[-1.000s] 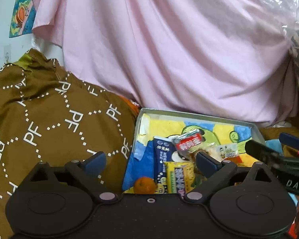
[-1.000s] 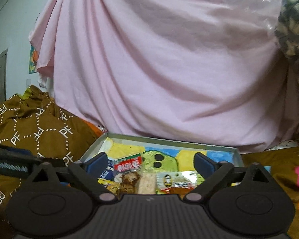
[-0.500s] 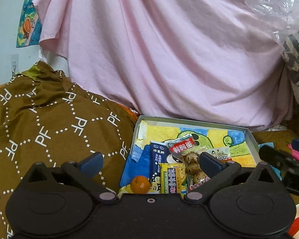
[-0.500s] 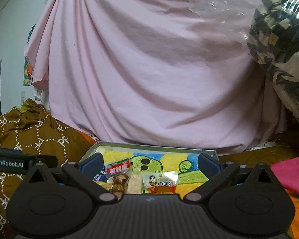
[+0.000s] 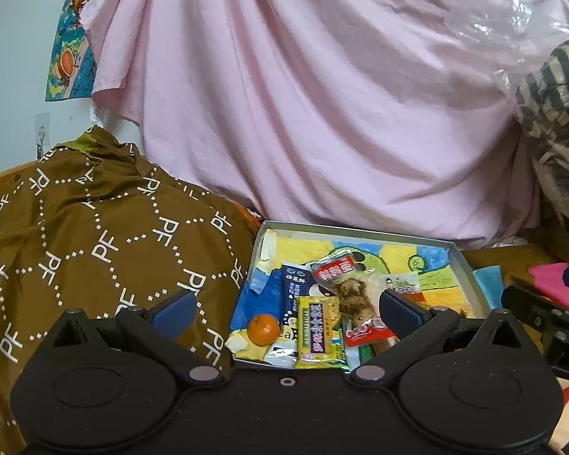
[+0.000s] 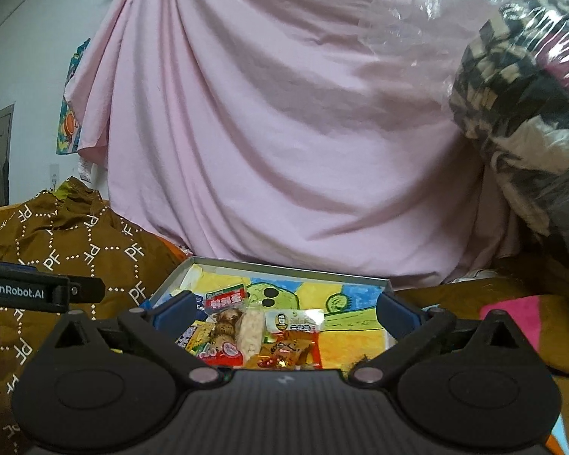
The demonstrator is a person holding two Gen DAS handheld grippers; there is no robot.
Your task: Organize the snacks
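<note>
1. My left gripper (image 5: 286, 305): fingers spread wide, holding nothing; it hangs just short of the tray's near edge.
2. My right gripper (image 6: 284, 309): fingers likewise spread wide and empty, set over the tray's near edge. Its body shows at the far right of my left view.
3. Tray (image 5: 354, 230): shallow grey box with a cartoon-printed floor, directly ahead of both grippers, its long axis running across my view. It rests on the brown cloth.
4. Orange (image 5: 263, 328): small, round, just ahead of my left gripper, lying between its fingers and nearer the left one.
5. Yellow packet (image 5: 318, 331): flat, long axis pointing away from me, just right of the orange and close to the tray's near edge.
6. Dark blue packet (image 5: 294, 288): long axis also pointing away, lying beyond the orange and partly under the yellow packet.
7. Clear bag of brown snacks (image 5: 351, 295): red label at its far end, long axis running away from me and slightly leftward; beside my left gripper's right finger.
8. Pale bar (image 6: 251, 328): upright in my right view, just right of the brown snacks.
9. White face-label packet (image 6: 294, 320): long axis crosswise, ahead of my right gripper's centre.
10. Orange-red packet (image 6: 290, 352): nearest my right gripper, below the white one.
11. Brown cloth (image 5: 76, 227): printed "PF", heaped left of the tray.
12. Pink sheet (image 5: 303, 94): draped behind the tray.
</note>
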